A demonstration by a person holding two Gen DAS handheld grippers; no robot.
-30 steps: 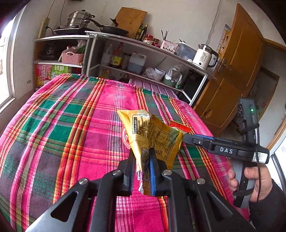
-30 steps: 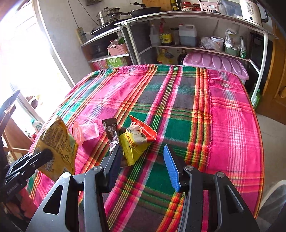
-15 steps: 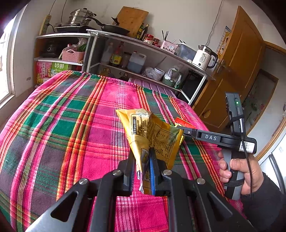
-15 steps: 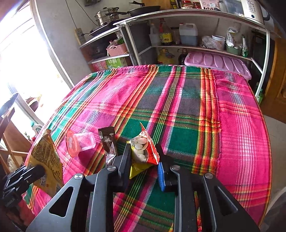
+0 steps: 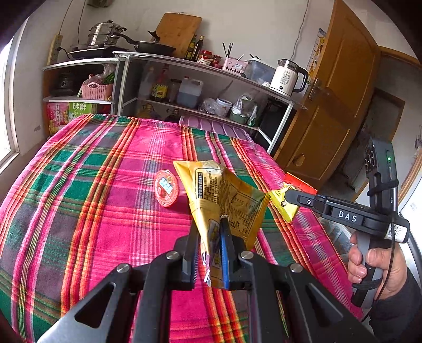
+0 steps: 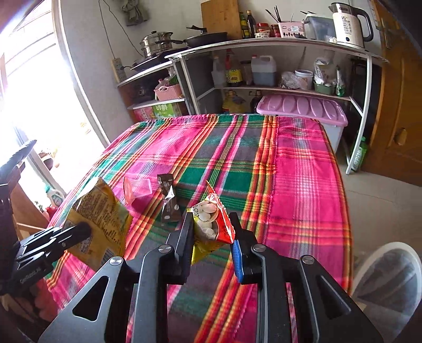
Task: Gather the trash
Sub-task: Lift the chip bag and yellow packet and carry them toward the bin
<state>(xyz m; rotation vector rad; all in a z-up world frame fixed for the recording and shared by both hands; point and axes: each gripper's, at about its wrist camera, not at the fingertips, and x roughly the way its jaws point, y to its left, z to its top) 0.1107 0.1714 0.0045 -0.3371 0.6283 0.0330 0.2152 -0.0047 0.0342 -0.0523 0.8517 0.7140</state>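
The yellow snack bag [image 5: 224, 200] stands crumpled and upright in the left gripper [image 5: 211, 253], whose jaws are pinched together on its lower edge, above the near part of the plaid tablecloth [image 5: 92, 184]; the same bag shows in the right wrist view [image 6: 100, 216] at the left, hanging from that gripper beyond the table's near-left corner. The red-and-yellow snack packet [image 6: 211, 224] sits between the fingers of the right gripper [image 6: 211, 237], both pads pressed against its sides, and it appears lifted clear of the cloth; in the left wrist view the packet [image 5: 284, 203] juts from that gripper's tip at the right, a person's hand [image 5: 374, 261] wrapped round the handle below. On the cloth lie a small pink jelly cup [image 6: 137, 188] on its side, its red foil lid [image 5: 166, 187] facing the left camera, and just beside it a dark brown wrapper [image 6: 168, 200], both near the left gripper's bag; a white bin [image 6: 387, 279] with a clear liner stands on the floor off the table's right edge; behind the table is a shelf unit [image 6: 290, 89] with bottles, a pink-lidded storage box [image 6: 300, 110] under it, and a white kettle [image 6: 349, 25] on top; a wooden door [image 5: 329, 110] is at the right.
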